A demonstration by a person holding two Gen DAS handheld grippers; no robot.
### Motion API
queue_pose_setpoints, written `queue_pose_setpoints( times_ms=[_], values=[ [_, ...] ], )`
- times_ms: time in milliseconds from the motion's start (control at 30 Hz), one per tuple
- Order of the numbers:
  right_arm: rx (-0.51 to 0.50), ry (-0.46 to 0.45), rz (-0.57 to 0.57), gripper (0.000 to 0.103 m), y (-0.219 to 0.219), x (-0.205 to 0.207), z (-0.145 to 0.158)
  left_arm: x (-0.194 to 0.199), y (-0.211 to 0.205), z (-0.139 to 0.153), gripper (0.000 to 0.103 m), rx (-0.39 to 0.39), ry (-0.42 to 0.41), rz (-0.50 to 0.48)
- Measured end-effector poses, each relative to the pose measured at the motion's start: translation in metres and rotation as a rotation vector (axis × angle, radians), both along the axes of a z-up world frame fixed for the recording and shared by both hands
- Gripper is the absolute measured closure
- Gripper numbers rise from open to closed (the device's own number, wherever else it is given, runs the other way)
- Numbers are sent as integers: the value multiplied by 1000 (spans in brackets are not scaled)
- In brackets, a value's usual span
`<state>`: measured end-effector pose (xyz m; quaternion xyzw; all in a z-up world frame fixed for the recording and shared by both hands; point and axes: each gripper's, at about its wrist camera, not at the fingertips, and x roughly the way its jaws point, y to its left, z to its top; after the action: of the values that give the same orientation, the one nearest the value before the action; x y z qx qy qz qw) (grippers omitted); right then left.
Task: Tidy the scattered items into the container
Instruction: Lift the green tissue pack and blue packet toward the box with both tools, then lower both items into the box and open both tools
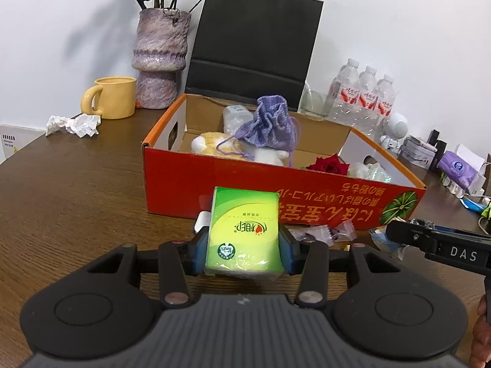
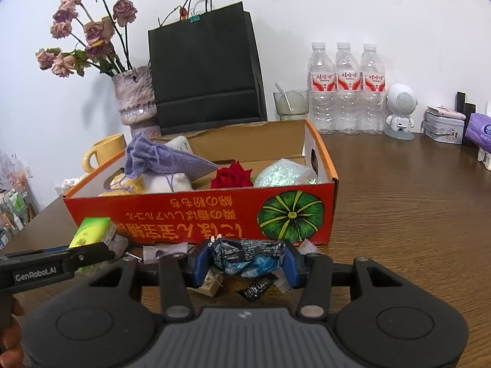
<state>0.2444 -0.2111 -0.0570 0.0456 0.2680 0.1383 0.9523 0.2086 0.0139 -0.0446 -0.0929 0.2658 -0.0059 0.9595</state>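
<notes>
My left gripper [image 1: 244, 250] is shut on a green tissue pack [image 1: 244, 230], held just in front of the red cardboard box [image 1: 233, 184]. My right gripper [image 2: 247, 260] is shut on a crumpled blue and black wrapper [image 2: 247, 254], low in front of the box's [image 2: 199, 214] near wall. The box holds a purple drawstring pouch [image 2: 162, 161], plush toys [image 2: 167, 182], a red rose [image 2: 231, 176] and a glittery bag [image 2: 285, 173]. Small wrappers [image 2: 257, 289] and packets [image 1: 325, 234] lie on the table by the box.
Behind the box stand a black paper bag [image 2: 205, 76], a purple vase with dried roses [image 2: 135, 98], a yellow mug [image 1: 112, 98], water bottles [image 2: 346, 89] and a white robot figure [image 2: 399, 110]. Crumpled paper [image 1: 75, 124] lies at the left. Tins and tissue packs [image 2: 478, 128] sit at the far right.
</notes>
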Motion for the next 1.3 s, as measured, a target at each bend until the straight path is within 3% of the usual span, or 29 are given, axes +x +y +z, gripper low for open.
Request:
queue_pose_setpoints(
  times_ms=[300, 533, 767, 933, 1100, 1300],
  values=[
    [43, -72, 43, 56, -2, -12, 26, -5, -14, 21, 57, -37, -43, -73],
    [53, -101, 52, 56, -2, 4, 54, 16, -27, 49, 57, -55, -74, -123],
    [26, -119, 40, 56, 7, 41, 75, 57, -43, 79, 57, 8, -120, -105],
    [55, -105, 24, 56, 5, 81, 79, 103, -44, 89, 57, 31, -103, -75],
    [46, -90, -11, 57, 11, 121, 65, 144, -42, 79, 57, 101, -63, -38],
    [27, -49, -6, 57, 17, 143, 43, 164, -49, 63, 57, 192, -25, -15]
  ],
)
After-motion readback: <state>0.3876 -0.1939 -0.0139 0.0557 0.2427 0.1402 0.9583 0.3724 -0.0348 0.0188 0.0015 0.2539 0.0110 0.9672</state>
